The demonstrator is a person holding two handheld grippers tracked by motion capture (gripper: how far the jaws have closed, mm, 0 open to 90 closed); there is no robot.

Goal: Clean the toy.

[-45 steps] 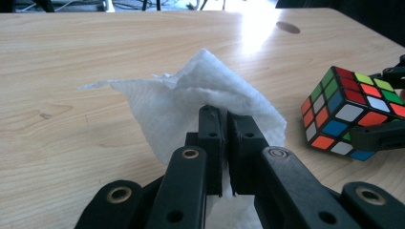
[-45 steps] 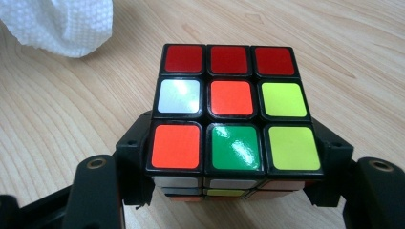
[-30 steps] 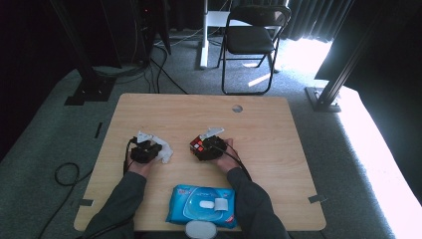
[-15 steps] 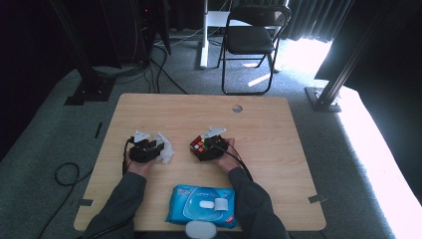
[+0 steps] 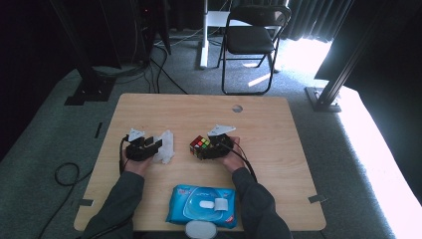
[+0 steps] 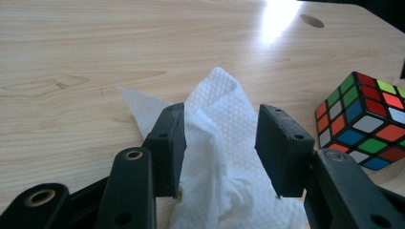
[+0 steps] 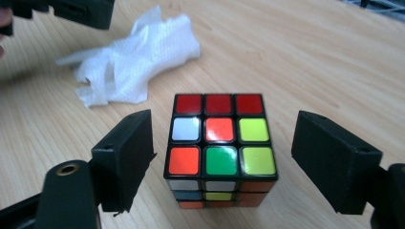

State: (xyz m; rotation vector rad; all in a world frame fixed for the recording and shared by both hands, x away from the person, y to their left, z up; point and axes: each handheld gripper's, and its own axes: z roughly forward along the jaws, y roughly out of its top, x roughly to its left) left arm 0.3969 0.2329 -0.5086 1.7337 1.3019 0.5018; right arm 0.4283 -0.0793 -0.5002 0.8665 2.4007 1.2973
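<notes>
- White, crumpled paper tissue (image 6: 224,157) lying on the worktop (image 6: 95,52) between the jaws of the left gripper (image 6: 219,143), which have just been opening; pads standing apart, the right one clear of the paper, contact at the left one impossible to tell.
- Seen from above: same tissue (image 5: 165,147) just ahead of the left gripper (image 5: 149,146), beside its tips.
- Multicoloured puzzle cube (image 7: 219,145) resting on the worktop between the jaws of the right gripper (image 7: 222,157); jaws apart after a recent opening, a clear gap on each side of the cube, neither pad touching it.
- From the high view: cube (image 5: 199,145) right at the tip of the right gripper (image 5: 205,148).
- Cube (image 6: 365,121) to the right of the left gripper, close to its right jaw, apart from the tissue.
- Tissue (image 7: 136,62) beyond the right gripper, up and to its left.
- Blue wipes pack (image 5: 201,205) behind both grippers, at the near worktop edge between the forearms.
</notes>
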